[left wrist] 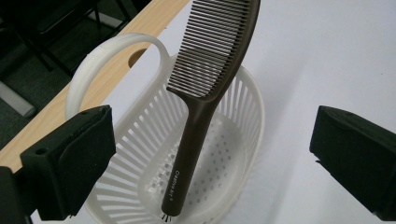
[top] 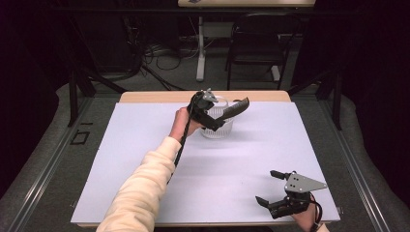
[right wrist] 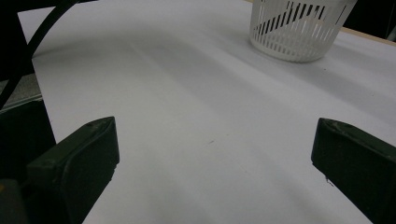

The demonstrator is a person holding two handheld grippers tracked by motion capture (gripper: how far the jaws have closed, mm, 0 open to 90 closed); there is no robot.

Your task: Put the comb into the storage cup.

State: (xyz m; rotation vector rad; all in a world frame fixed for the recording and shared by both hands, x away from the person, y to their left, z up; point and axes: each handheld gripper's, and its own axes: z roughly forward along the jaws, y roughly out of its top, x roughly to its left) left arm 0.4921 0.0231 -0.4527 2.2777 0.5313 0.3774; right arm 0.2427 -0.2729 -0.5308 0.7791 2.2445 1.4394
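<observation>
Brown comb (left wrist: 205,88) stands tilted in the white slotted basket (left wrist: 140,140), handle end down on its perforated floor, teeth end leaning out over the rim.

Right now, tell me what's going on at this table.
A person works with a handheld gripper in each hand. The left gripper is at the far side of the table, over a white slatted basket, jaws wide open. A brown comb stands handle-down in the basket, leaning on its rim, with neither jaw touching it. The right gripper rests open near the table's near right corner, holding nothing.
</observation>
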